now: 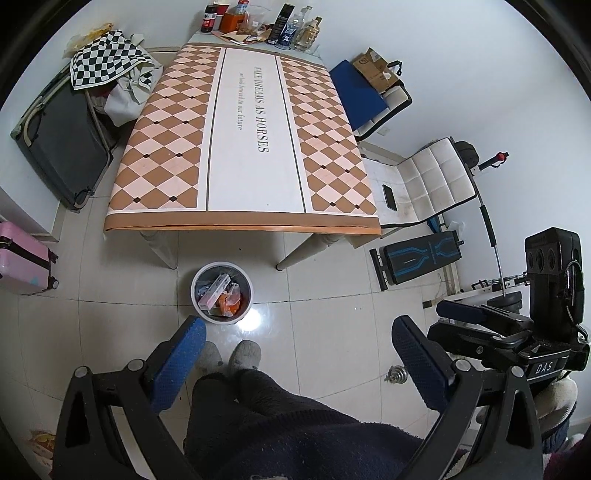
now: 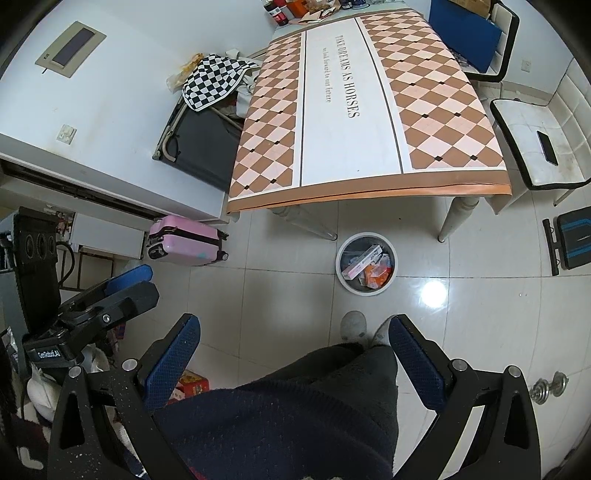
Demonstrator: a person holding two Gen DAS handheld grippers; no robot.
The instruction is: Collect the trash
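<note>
Dining table, covered by a diamond-patterned cloth with a white central band, fills the far middle; bottles and packets crowd its far end. White quilted chair stands right of the table, a phone on its seat. Pink suitcase lies at the left. White waste bin, on the tiled floor just in front of the table's near edge, contains cartons and orange wrappers. Left gripper and right gripper both hang with blue pads wide apart, empty, above the person's dark trousers and grey slippers.
</note>
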